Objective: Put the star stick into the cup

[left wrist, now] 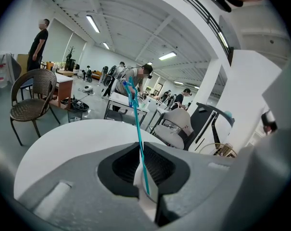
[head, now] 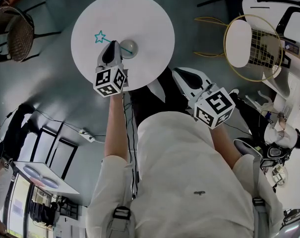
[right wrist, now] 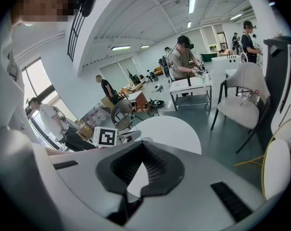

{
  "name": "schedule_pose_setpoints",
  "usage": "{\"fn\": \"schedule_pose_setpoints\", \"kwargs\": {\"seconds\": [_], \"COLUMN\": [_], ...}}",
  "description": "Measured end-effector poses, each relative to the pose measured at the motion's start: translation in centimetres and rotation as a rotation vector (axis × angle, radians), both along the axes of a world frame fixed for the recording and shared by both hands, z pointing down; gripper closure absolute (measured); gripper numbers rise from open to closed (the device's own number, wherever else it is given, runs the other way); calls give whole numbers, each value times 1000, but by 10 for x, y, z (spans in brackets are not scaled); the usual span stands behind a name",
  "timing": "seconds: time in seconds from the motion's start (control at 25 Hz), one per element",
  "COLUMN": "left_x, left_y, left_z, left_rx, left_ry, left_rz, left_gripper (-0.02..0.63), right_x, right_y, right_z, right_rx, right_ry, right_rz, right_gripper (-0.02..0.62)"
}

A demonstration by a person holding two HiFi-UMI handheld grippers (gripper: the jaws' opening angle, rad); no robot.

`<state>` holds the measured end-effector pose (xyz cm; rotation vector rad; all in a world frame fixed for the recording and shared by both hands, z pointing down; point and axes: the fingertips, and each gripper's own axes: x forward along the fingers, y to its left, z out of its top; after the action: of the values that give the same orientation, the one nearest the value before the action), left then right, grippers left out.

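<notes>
- The star stick (left wrist: 137,138) is clamped in the left hand-held gripper (left wrist: 144,189), beside the cup (head: 129,47) at upper centre.
- The right hand-held gripper (right wrist: 129,190) is closed on nothing.

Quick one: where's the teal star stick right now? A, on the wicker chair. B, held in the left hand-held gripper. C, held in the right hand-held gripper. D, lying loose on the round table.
B: the left gripper view shows the left hand-held gripper with its jaws closed on the star stick, and the right hand-held gripper holds nothing.
</notes>
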<state>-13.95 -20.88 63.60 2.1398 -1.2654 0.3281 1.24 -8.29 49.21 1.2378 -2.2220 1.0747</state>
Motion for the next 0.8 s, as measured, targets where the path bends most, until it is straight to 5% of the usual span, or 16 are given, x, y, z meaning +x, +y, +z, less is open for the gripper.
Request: {"fn": "schedule_pose_setpoints", "kwargs": {"seconds": [0.8], "left_x": [-2], "left_y": [5], "left_z": [-6], "left_rx": [-35], "left_ry": [18], "left_rz": [-7], "left_gripper": [520], "right_x": [2], "right_y": [-1], "right_z": [-11], "right_rx": [21], "right_ry": [-20], "right_rz": [0], "right_gripper": [588]}}
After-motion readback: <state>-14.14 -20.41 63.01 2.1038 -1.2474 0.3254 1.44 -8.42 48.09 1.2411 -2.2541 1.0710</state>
